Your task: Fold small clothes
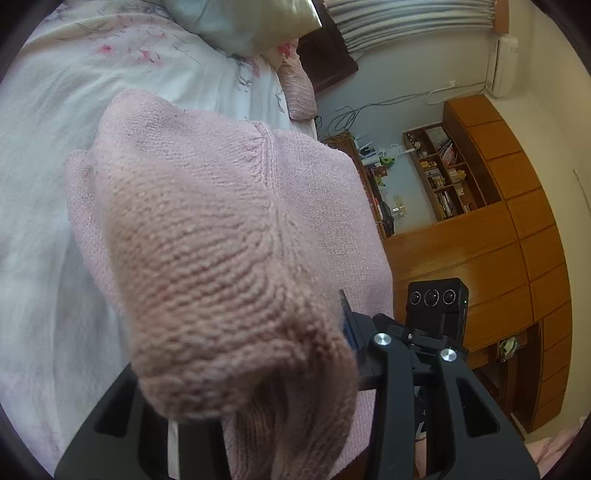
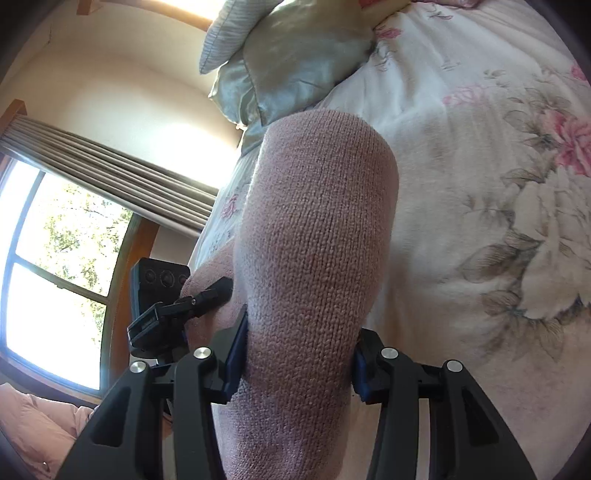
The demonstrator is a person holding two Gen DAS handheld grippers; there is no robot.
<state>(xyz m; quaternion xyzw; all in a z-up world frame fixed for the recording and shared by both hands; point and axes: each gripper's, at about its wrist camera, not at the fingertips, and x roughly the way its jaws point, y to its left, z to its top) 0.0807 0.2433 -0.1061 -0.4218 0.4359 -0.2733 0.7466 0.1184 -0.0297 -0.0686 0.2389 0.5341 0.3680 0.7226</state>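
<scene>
In the left wrist view, the left tongs [image 1: 258,373] are mostly buried under a pink knit sweater [image 1: 207,229]. The knit bunches over the near finger and drapes down between the black frame arms, so the fabric appears to be pinched, though the fingertips themselves are hidden. One blue pad [image 1: 348,325] peeks out at the right edge of the bunch. From the tongs the sweater spreads away over the bed [image 1: 44,177], which is covered by a white quilt with faint pink flowers. A pale green pillow [image 1: 251,22] lies at the head of the bed. The right tongs [image 1: 437,306] show just beside the sweater's right edge, with their three-lens camera block facing this view. Behind them stands a wooden wardrobe [image 1: 517,236] with an open bookshelf [image 1: 443,173].

In the right wrist view, the right tongs [image 2: 295,350] pinch a thick fold of the sweater [image 2: 317,240] between their two blue pads [image 2: 236,350]. The knit bulges forward from the grip in a rounded roll and also hangs down below it. The roll is held over the flowered quilt [image 2: 498,184]. The left tongs [image 2: 207,291] touch the sweater at the left. A window [image 2: 55,266] with a curtain [image 2: 110,166] fills the left side.
</scene>
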